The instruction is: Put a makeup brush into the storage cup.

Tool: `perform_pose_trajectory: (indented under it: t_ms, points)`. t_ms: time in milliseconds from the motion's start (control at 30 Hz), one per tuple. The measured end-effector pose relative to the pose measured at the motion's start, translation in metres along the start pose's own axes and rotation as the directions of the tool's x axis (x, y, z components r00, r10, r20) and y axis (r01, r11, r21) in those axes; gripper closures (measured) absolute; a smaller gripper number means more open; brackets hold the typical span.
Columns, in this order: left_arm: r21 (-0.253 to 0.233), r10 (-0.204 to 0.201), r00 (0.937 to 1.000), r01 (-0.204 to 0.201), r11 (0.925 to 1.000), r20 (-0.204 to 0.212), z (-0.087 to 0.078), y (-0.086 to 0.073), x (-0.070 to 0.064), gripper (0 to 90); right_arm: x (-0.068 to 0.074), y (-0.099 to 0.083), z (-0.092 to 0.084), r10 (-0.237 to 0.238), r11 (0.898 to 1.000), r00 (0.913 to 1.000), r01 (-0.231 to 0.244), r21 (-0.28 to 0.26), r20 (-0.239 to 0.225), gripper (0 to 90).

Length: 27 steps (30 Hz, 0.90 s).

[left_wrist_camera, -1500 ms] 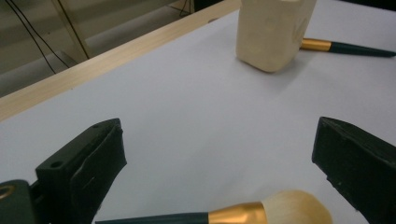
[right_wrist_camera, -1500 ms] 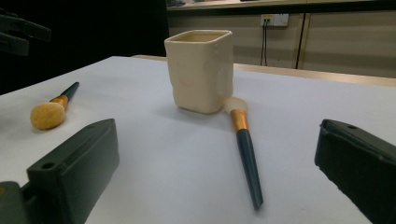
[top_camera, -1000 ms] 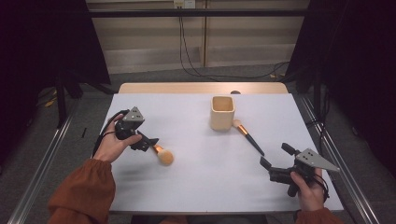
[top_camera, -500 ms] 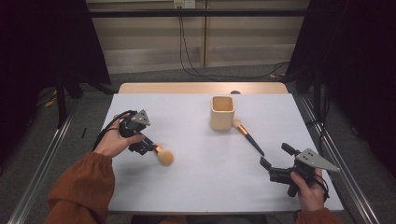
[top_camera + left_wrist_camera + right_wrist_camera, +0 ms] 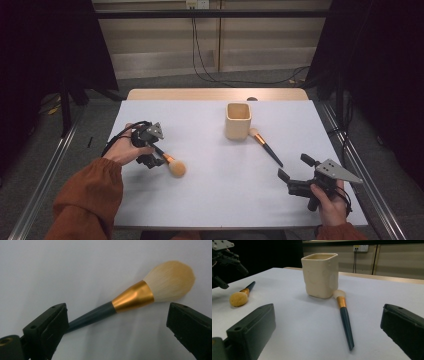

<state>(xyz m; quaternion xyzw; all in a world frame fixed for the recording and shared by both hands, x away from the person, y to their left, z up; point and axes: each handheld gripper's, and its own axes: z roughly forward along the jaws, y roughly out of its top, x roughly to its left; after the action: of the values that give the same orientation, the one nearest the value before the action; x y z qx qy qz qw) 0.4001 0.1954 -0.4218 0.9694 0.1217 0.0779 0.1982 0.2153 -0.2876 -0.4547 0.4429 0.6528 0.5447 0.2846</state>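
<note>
At the left of the table [image 5: 210, 200], the left gripper [image 5: 156, 159] hangs over the handle end of a big brush [image 5: 169, 163], its jaws spread wide with the dark handle lying between them, not clamped. The brush has a dark blue-green handle, a gold collar and a full, rounded head of pale yellow bristles [image 5: 170, 280], and it lies flat on the white tabletop. Further right stand a cream cup [image 5: 237, 120] and a slimmer brush [image 5: 265, 146] whose tip touches it. The right gripper [image 5: 295, 172] rests open near the front right corner.
</note>
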Motion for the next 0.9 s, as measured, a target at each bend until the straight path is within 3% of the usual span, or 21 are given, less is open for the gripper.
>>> perform_pose_trajectory:
  t_ms: [267, 367, 400, 533, 567, 600, 633, 700, 767, 800, 900]
  points:
    - [0.046, 0.046, 0.9982, -0.048, 0.9978, 0.037, 0.012, 0.003, 0.008, 5.3, 0.0, 0.0, -0.001, 0.0, 1.0, 1.0, 0.0, 0.005, 0.002, 0.0]
    - [0.048, 0.04, 0.9978, -0.043, 0.9979, 0.054, 0.016, 0.002, 0.008, 6.0, 0.0, -0.001, -0.002, 0.005, 1.0, 1.0, -0.005, 0.002, 0.005, 0.0]
    - [0.072, 0.063, 0.996, -0.068, 0.9951, 0.064, 0.019, 0.003, 0.01, 6.4, -0.001, -0.001, -0.002, 0.006, 1.0, 1.0, -0.006, 0.0, 0.006, 0.0]
    - [0.07, 0.064, 0.9952, -0.07, 0.9951, 0.074, 0.023, 0.004, 0.008, 7.6, -0.001, -0.001, -0.003, 0.001, 1.0, 1.0, -0.001, 0.005, 0.008, 0.0]
    - [0.088, 0.08, 0.9946, -0.086, 0.9925, 0.066, 0.025, 0.004, 0.009, 7.6, -0.001, -0.001, -0.003, -0.001, 1.0, 1.0, 0.001, 0.006, 0.009, 0.0]
    - [0.075, 0.055, 0.9966, -0.059, 0.9954, 0.062, 0.027, 0.003, 0.007, 8.0, -0.001, -0.001, -0.003, -0.001, 1.0, 1.0, 0.001, 0.008, 0.01, 0.0]
    - [0.075, 0.055, 0.9966, -0.059, 0.9954, 0.062, 0.027, 0.003, 0.007, 8.8, -0.001, -0.001, -0.003, 0.004, 1.0, 0.9999, -0.004, 0.006, 0.01, 0.0]
    - [0.117, 0.089, 0.9935, -0.097, 0.9884, 0.071, 0.028, 0.004, 0.01, 9.1, -0.001, -0.001, -0.004, 0.004, 1.0, 0.9999, -0.004, 0.007, 0.01, 0.0]
    - [0.116, 0.088, 0.9932, -0.097, 0.9885, 0.077, 0.029, 0.004, 0.009, 9.0, -0.001, -0.001, -0.004, 0.005, 1.0, 0.9999, -0.005, 0.007, 0.01, 0.0]
    - [0.121, 0.104, 0.9904, -0.115, 0.986, 0.09, 0.03, 0.004, 0.009, 8.8, -0.001, -0.001, -0.004, 0.006, 1.0, 0.9999, -0.006, 0.008, 0.01, 0.0]
    - [0.111, 0.089, 0.9904, -0.101, 0.9886, 0.105, 0.032, 0.005, 0.007, 9.5, -0.001, -0.001, -0.003, 0.006, 1.0, 1.0, -0.006, 0.007, 0.007, 0.0]
